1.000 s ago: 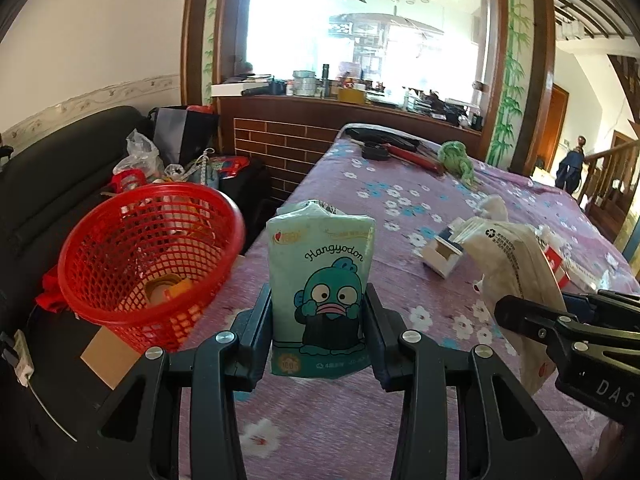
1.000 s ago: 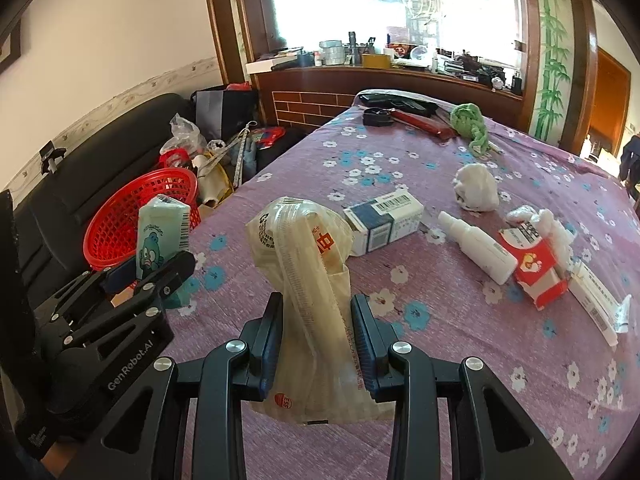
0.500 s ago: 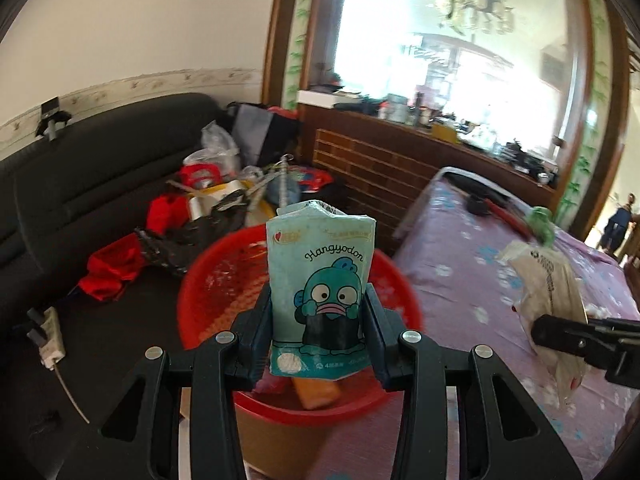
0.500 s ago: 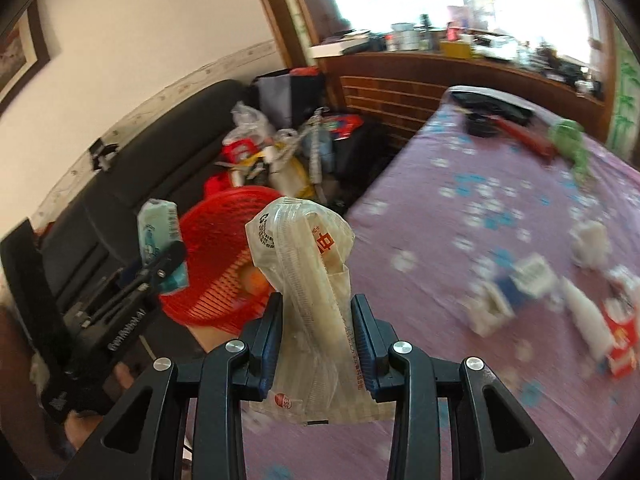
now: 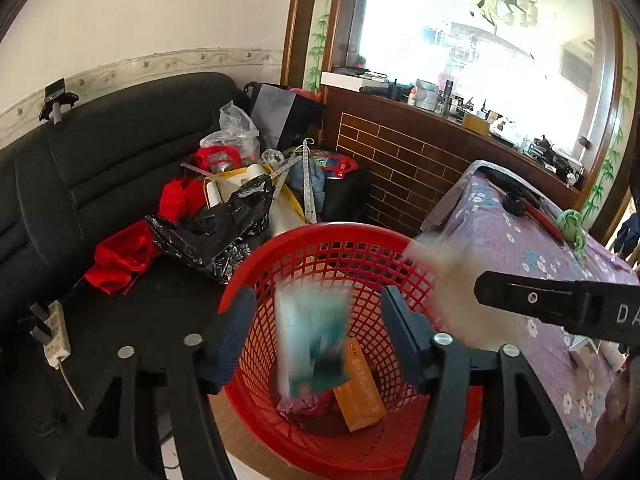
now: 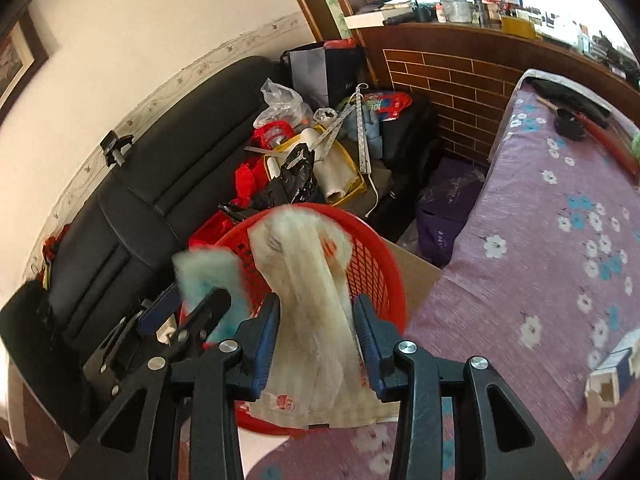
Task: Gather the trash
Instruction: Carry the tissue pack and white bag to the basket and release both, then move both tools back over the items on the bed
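My left gripper (image 5: 316, 336) is open above the red mesh basket (image 5: 320, 240). The teal tissue pack (image 5: 312, 344) is blurred and falling between the jaws into the basket. An orange box (image 5: 360, 392) lies at the basket's bottom. My right gripper (image 6: 316, 340) hangs over the basket's near rim (image 6: 384, 256); its jaws stand wider than before, beside the crumpled translucent plastic bag (image 6: 304, 280), which looks blurred. The bag also shows blurred in the left wrist view (image 5: 444, 276). The left gripper shows in the right wrist view (image 6: 188, 304).
A black sofa (image 5: 92, 152) behind the basket holds a black bag (image 5: 224, 224), red cloth (image 5: 120, 256) and other clutter. A power strip (image 5: 52, 332) lies at the left. The purple floral table (image 6: 560, 240) at the right holds a small box (image 6: 616, 368).
Both grippers moved left from the table to above the basket. The left gripper opened and let the tissue pack drop. The right jaws widened around the plastic bag.
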